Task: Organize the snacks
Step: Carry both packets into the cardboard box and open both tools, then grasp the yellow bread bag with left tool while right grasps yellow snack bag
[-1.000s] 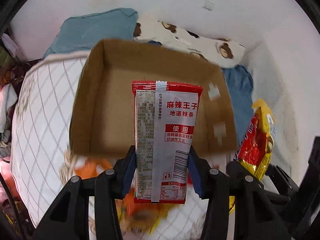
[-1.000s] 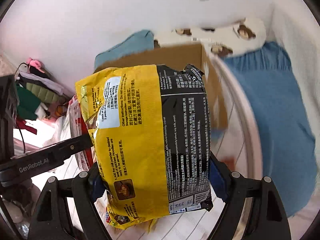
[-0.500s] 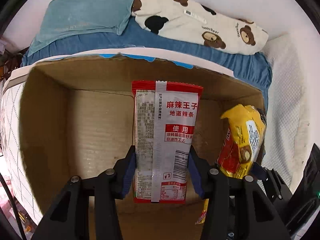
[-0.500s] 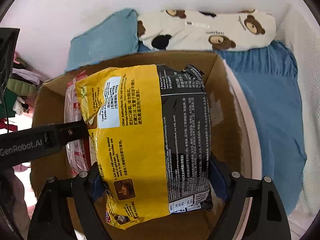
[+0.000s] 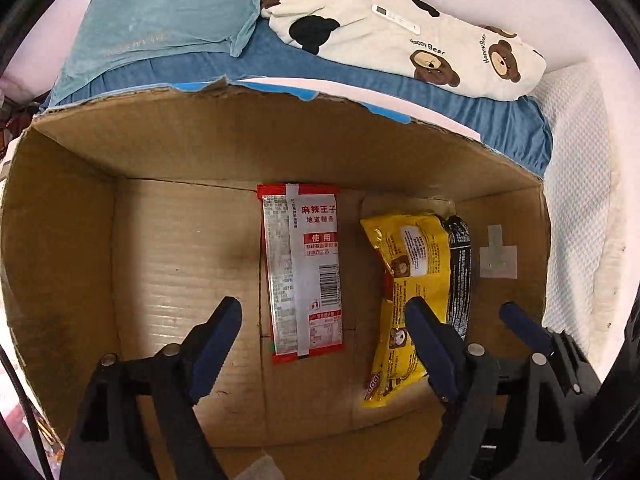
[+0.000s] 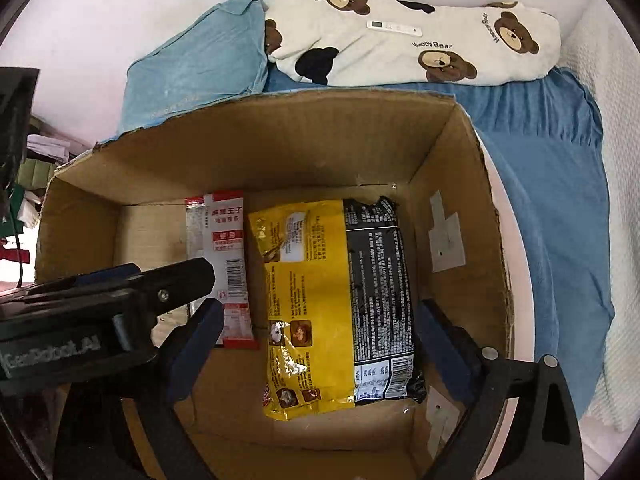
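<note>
A red and silver snack packet [image 5: 302, 272] lies flat on the floor of an open cardboard box [image 5: 168, 264]. A yellow and black noodle bag [image 5: 416, 280] lies beside it to the right. My left gripper [image 5: 324, 332] is open and empty above the packet's near end. In the right wrist view the noodle bag [image 6: 340, 300] lies between the spread fingers of my open right gripper [image 6: 316, 336], and the red packet [image 6: 226, 264] lies to its left. The left gripper's body [image 6: 104, 300] crosses the lower left there.
The box [image 6: 460, 184] sits on a bed with a blue sheet [image 6: 552, 200]. A teal pillow [image 5: 160, 28] and a white bear-print pillow [image 5: 400, 40] with a white remote [image 6: 394, 28] on it lie behind the box. A white wall lies beyond.
Both grippers opened. The red packet and the noodle bag dropped from them onto the box floor. Before that both grippers moved forward over the box.
</note>
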Available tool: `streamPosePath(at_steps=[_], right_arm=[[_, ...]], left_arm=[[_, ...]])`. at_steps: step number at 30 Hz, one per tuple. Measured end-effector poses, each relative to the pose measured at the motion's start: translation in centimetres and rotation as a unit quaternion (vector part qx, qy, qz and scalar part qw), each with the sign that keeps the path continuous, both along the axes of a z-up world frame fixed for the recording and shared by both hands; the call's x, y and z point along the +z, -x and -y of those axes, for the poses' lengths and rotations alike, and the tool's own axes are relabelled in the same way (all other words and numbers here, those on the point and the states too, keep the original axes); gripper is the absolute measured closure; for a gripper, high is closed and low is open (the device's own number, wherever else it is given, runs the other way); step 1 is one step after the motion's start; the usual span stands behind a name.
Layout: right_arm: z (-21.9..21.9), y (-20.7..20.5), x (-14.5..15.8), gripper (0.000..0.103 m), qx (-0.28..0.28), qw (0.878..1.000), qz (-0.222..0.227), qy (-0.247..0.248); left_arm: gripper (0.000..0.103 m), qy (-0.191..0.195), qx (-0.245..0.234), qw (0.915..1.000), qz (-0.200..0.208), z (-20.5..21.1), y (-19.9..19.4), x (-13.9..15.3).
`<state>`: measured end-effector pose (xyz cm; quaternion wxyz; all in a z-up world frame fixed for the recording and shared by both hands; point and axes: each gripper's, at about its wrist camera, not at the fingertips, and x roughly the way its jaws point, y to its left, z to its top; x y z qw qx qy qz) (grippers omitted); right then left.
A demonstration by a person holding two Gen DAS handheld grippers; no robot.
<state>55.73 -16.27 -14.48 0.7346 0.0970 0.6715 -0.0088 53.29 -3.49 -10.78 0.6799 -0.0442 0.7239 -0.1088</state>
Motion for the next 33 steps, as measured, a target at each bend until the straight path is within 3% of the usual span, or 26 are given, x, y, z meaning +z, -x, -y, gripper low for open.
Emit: streamPosePath(at_steps=[7, 16, 24, 29, 32, 33], right_arm=[[-0.3, 1.5, 1.8, 0.005, 0.001, 1.0, 0.013, -0.003], [-0.8, 5.4, 5.7, 0.005, -0.01, 0.998, 0.062, -0.006], [-1.6, 11.7, 10.1, 0.005, -0.034, 0.992, 0.107, -0.051], [-2.9, 18.4, 9.7, 0.005, -0.043, 0.989, 0.108, -0.095], [-3.6, 22.7, 7.6, 0.014, -0.048, 0.987, 0.089, -0.123], [-3.8, 24.3, 6.5, 0.025, -0.049, 0.988, 0.077, -0.126]], left_arm=[[0.02, -0.012, -0.01, 0.9994, 0.03, -0.7, 1.4, 2.1], [0.02, -0.012, -0.004, 0.9939, 0.11, -3.7, 5.4, 7.3], [0.02, 0.004, 0.011, 0.9856, 0.169, -8.0, 12.1, 11.3], [0.02, -0.025, 0.019, 0.9858, 0.165, -11.6, 19.6, 9.3], [0.02, -0.008, 0.054, 0.9942, 0.093, -14.4, 24.7, 4.8], [0.02, 0.005, 0.068, 0.9955, 0.067, -15.1, 26.3, 3.1]])
